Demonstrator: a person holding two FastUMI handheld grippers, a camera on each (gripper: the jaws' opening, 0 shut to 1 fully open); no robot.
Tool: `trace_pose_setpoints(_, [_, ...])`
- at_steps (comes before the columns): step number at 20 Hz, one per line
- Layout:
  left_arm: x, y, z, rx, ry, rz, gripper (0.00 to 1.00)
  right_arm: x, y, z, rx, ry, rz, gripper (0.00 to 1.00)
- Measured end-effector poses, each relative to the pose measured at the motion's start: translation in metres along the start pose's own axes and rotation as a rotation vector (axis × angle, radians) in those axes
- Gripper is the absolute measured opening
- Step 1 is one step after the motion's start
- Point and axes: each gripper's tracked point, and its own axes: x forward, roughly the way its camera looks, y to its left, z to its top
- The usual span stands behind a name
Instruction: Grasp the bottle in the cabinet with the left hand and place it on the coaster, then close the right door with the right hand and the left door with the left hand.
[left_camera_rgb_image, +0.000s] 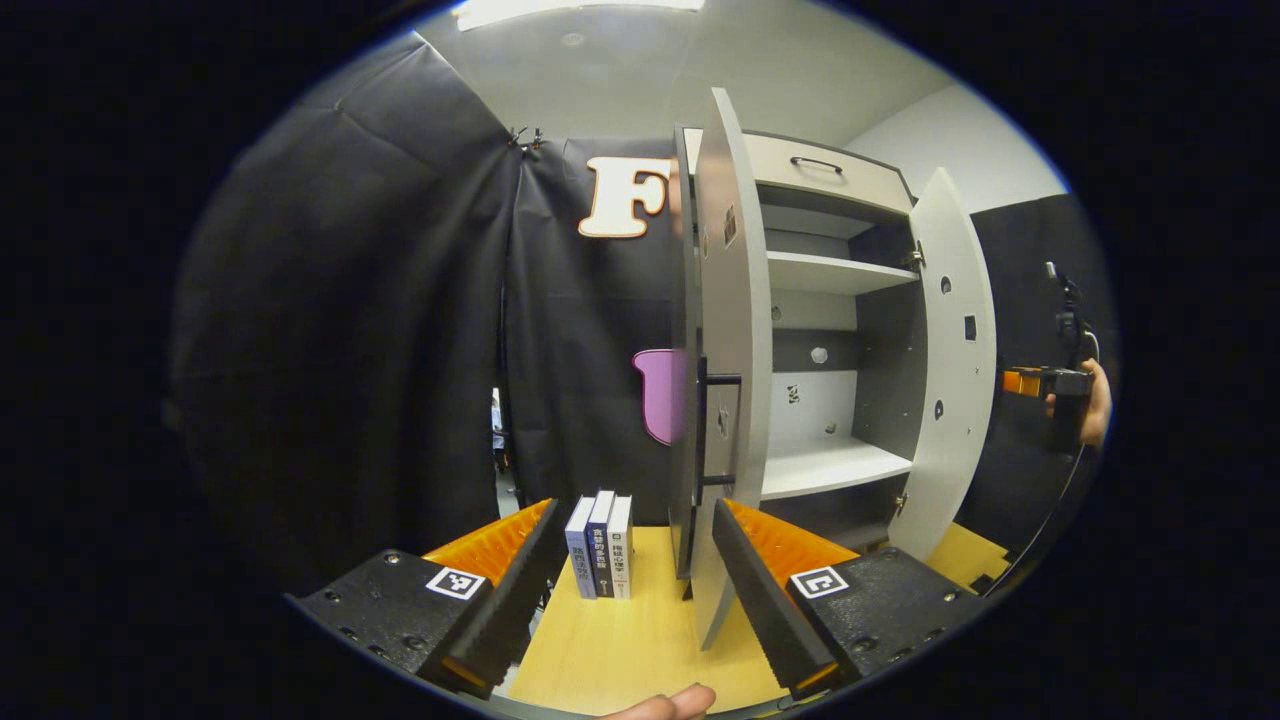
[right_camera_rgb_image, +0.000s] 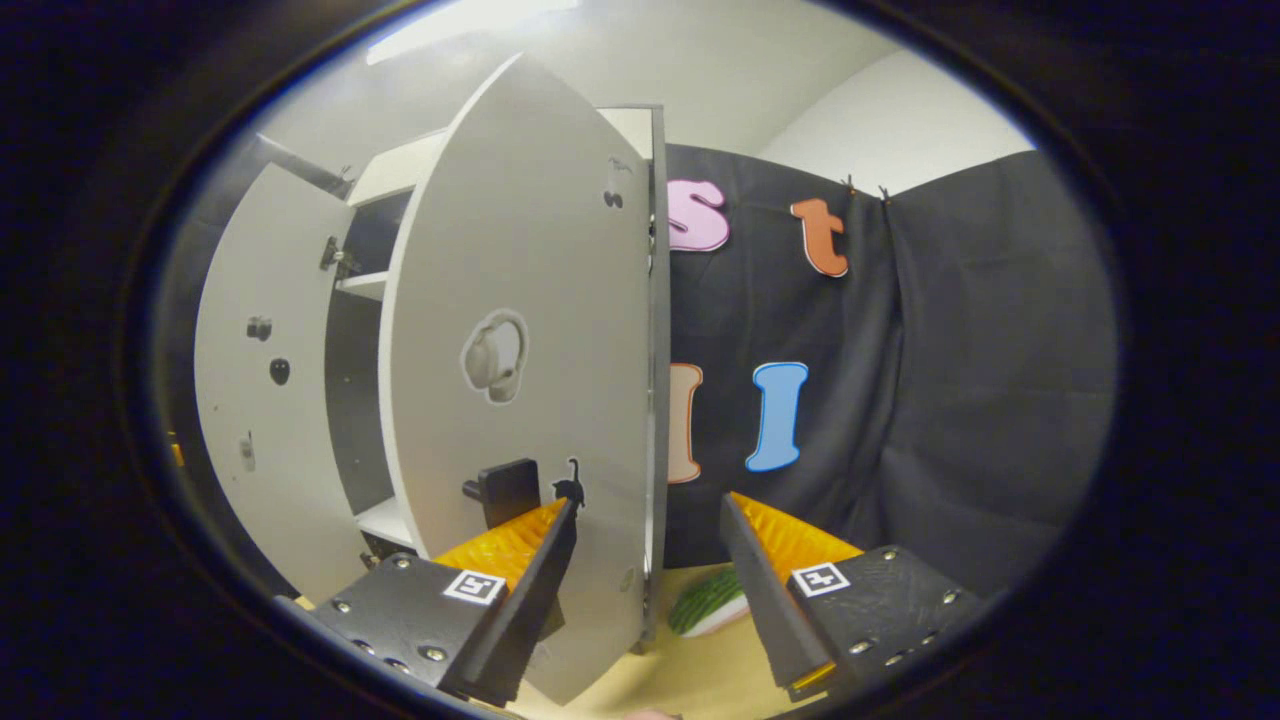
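On the wooden table (left_camera_rgb_image: 640, 640), three books (left_camera_rgb_image: 600, 548), two open cabinet doors (left_camera_rgb_image: 735, 330), both grippers (left_camera_rgb_image: 632, 590) spread apart.

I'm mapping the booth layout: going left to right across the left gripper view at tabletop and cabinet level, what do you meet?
Three upright books → left cabinet door, edge-on → open cabinet shelves → right cabinet door → right gripper held in a hand.

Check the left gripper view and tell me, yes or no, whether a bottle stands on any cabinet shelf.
No: the cabinet shelves seen between the open doors are bare.
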Motion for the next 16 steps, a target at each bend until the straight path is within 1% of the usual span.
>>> trace_pose_setpoints(1, [0.003, 0.002, 0.0, -0.002, -0.001, 0.003, 0.93, 0.001, -0.001, 0.0, 0.001, 0.0, -0.007, 0.89])
trace_pose_setpoints(2, [0.006, 0.003, -0.001, -0.006, 0.001, 0.004, 0.95, 0.001, -0.001, 0.001, 0.0, -0.001, -0.011, 0.89])
trace_pose_setpoints(5, [0.012, 0.005, -0.005, -0.031, 0.009, 0.0, 0.95, 0.001, 0.005, -0.001, -0.001, -0.001, -0.013, 0.89])
trace_pose_setpoints(6, [0.013, 0.006, -0.005, -0.039, 0.009, 0.0, 0.95, 0.003, 0.009, -0.001, 0.0, 0.001, -0.006, 0.84])
trace_pose_setpoints(7, [0.014, 0.008, -0.005, -0.051, 0.006, 0.001, 0.95, 0.006, 0.015, -0.002, 0.005, 0.004, 0.003, 0.89])
trace_pose_setpoints(9, [0.016, 0.008, -0.009, -0.067, 0.01, -0.001, 0.95, 0.01, 0.025, -0.004, 0.022, 0.011, 0.021, 0.89])
trace_pose_setpoints(10, [0.02, 0.011, -0.012, -0.073, 0.012, 0.002, 0.93, 0.011, 0.029, -0.004, 0.037, 0.014, 0.027, 0.89])
trace_pose_setpoints(12, [0.026, 0.015, -0.016, -0.082, 0.016, 0.014, 0.94, 0.01, 0.038, -0.004, 0.067, 0.006, 0.034, 0.95])
trace_pose_setpoints(13, [0.029, 0.019, -0.018, -0.092, 0.025, 0.024, 0.95, 0.006, 0.039, -0.004, 0.071, 0.003, 0.031, 0.95])
trace_pose_setpoints(14, [0.032, 0.022, -0.019, -0.104, 0.031, 0.026, 0.95, 0.002, 0.042, -0.005, 0.068, 0.003, 0.033, 0.99])
trace_pose_setpoints(16, [0.035, 0.03, -0.021, -0.129, 0.037, 0.037, 0.95, -0.006, 0.045, -0.008, 0.049, 0.006, 0.038, 0.99])
